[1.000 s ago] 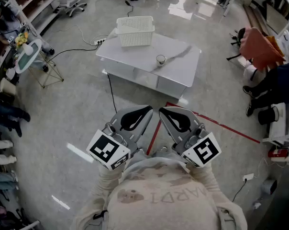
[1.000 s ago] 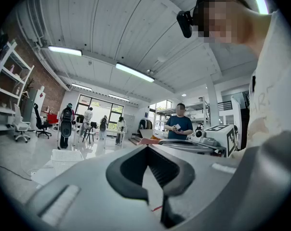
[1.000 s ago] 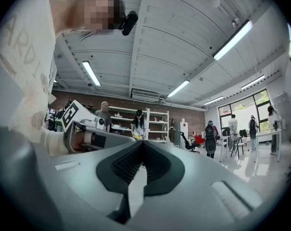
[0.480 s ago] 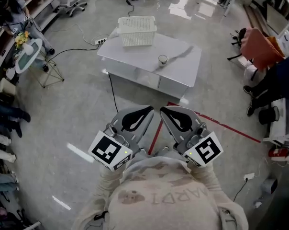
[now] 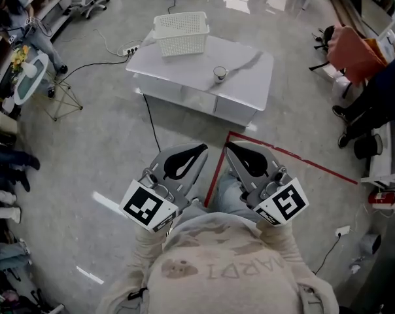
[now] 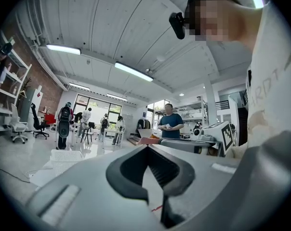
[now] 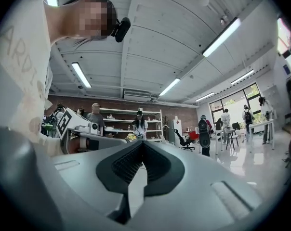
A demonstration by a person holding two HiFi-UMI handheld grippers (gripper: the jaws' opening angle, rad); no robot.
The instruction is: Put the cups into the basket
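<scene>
Left gripper: the grey two-jaw left gripper (image 5: 203, 150) is held low against the person's chest, well short of the white marble-look low table (image 5: 246, 90). Its jaws meet tip to tip with nothing between them.
Right gripper: the matching grey right gripper (image 5: 229, 148) sits just beside the left one, equally far from the table. Its jaws are also closed on nothing.
Why held so: this looks like a carrying posture for walking up to the table, since nothing is within reach from here.
Cup: a small round pale cup (image 5: 220, 74) stands upright near the middle of the table, alone.
Basket: a white slatted plastic basket (image 5: 181, 34) rests on the table's far left corner, open side up and apart from the cup. No cup shows inside it.
Step in hand: approach. The jaws must open before either can take the cup.
Surface: the table top is glossy with faint grey veining, likely slippery under a nudged cup.
Room: the polished grey floor has a red tape line (image 5: 286, 154) on the near side of the table. A black cable and power strip (image 5: 131, 50) lie left of the table, and people stand at the edges of the room on both sides.
</scene>
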